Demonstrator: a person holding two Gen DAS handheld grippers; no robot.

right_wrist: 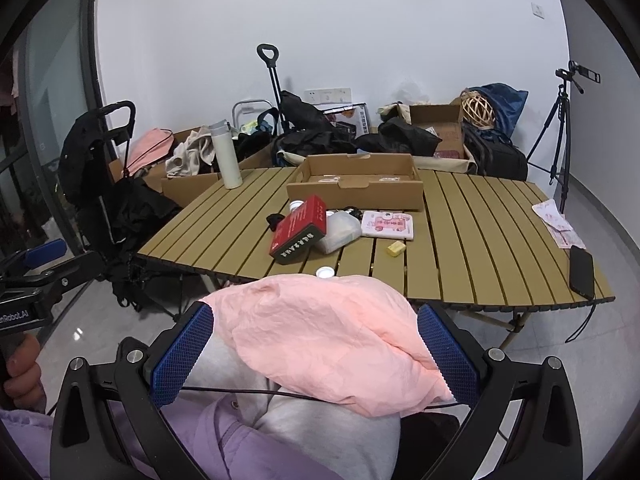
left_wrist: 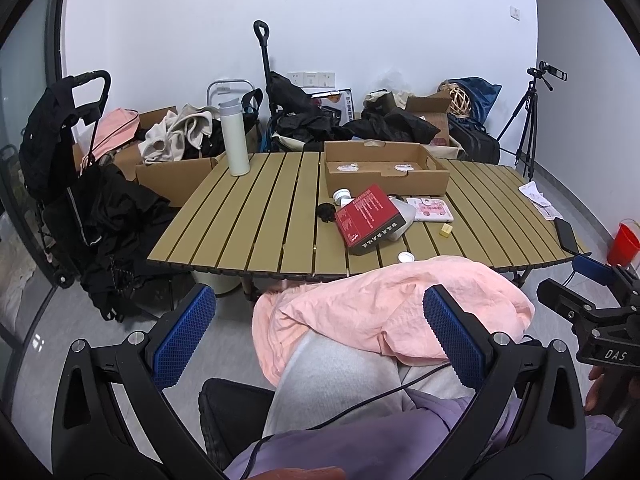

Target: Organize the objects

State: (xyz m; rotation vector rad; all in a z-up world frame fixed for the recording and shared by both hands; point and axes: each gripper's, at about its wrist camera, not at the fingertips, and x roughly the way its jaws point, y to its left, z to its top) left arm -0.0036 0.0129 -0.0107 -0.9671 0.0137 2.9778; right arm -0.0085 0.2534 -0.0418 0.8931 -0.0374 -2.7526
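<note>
A slatted tan table [left_wrist: 248, 220] [right_wrist: 480, 240] holds a red box [left_wrist: 368, 218] [right_wrist: 300, 228], a clear plastic container [right_wrist: 340, 230], a pink-white case [left_wrist: 430, 208] [right_wrist: 387, 224], a small yellow block [left_wrist: 445, 231] [right_wrist: 395, 249], white caps [left_wrist: 405, 257] [right_wrist: 324, 272], a black item [left_wrist: 326, 211], and an open cardboard tray [left_wrist: 384, 168] [right_wrist: 356, 178]. My left gripper [left_wrist: 320, 336] and right gripper [right_wrist: 316, 356] are both open and empty, held low over a lap covered by pink cloth [left_wrist: 392, 308] [right_wrist: 332, 332], short of the table.
A white thermos [left_wrist: 234, 136] [right_wrist: 225, 154] stands at the table's far left. A black phone [left_wrist: 568, 234] [right_wrist: 582, 266] and papers [right_wrist: 558, 220] lie at the right edge. Boxes, clothes and carts crowd the floor behind. A tripod [left_wrist: 528, 120] and red bucket [left_wrist: 622, 242] stand right.
</note>
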